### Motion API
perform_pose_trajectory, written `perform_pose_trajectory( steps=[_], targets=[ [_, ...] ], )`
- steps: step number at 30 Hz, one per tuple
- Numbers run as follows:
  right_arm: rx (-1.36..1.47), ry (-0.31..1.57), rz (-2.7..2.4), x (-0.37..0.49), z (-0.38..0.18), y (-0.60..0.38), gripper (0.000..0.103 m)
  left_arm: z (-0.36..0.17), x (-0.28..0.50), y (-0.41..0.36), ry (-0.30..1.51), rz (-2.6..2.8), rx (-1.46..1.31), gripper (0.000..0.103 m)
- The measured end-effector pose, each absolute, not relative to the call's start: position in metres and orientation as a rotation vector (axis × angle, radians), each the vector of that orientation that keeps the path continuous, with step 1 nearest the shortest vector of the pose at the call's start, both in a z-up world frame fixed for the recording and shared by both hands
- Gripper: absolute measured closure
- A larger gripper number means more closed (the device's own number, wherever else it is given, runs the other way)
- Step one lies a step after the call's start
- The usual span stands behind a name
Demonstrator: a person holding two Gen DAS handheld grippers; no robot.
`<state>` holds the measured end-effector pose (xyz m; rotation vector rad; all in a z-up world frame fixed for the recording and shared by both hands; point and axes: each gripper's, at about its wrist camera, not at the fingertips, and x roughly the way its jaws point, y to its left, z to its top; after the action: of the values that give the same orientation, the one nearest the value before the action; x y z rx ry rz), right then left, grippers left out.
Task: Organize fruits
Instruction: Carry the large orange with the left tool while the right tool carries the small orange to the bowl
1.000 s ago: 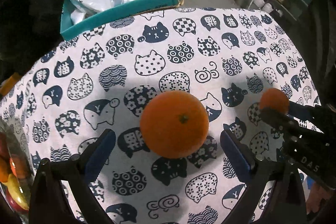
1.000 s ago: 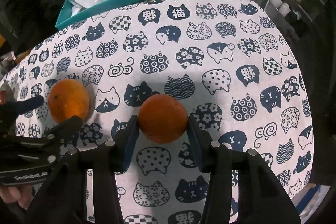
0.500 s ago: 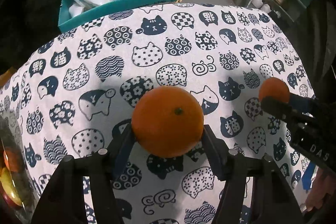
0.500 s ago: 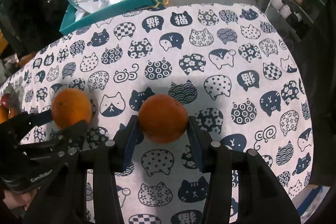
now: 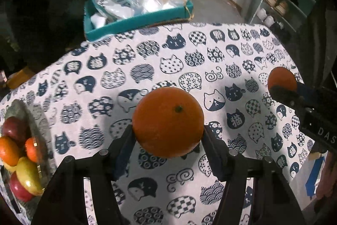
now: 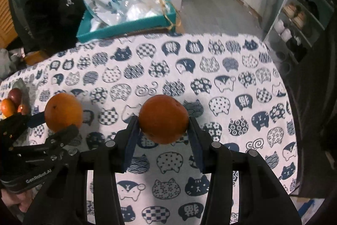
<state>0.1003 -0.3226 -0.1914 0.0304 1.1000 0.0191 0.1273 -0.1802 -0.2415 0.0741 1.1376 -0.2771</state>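
My left gripper (image 5: 168, 136) is shut on a large orange (image 5: 168, 121) and holds it above the cat-print tablecloth (image 5: 189, 60). My right gripper (image 6: 163, 125) is shut on a second orange (image 6: 163, 118), also lifted off the cloth. Each gripper shows in the other's view: the right gripper with its orange (image 5: 281, 79) at the right, the left gripper with its orange (image 6: 63, 112) at the left. A glass dish (image 5: 31, 130) with several apples and oranges (image 5: 14, 151) sits at the table's left edge.
A teal box (image 5: 137, 22) with plastic bags stands beyond the table's far edge. A shoe rack (image 6: 299, 20) stands to the far right. The dish of fruit (image 6: 12, 102) shows at the left in the right wrist view.
My left gripper closed on the large orange and lifted it. Both grippers rose with their oranges, and the fruit dish came further into view at the left.
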Motion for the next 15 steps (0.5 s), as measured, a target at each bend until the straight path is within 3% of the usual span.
perform_pose_trajectory(
  steps=[15],
  targets=[
    [-0.010,0.989,0.111,0.081,-0.131,-0.278,0.057,-0.177,0.098,-0.129,1.029,-0.241,0.016,0.038]
  ],
)
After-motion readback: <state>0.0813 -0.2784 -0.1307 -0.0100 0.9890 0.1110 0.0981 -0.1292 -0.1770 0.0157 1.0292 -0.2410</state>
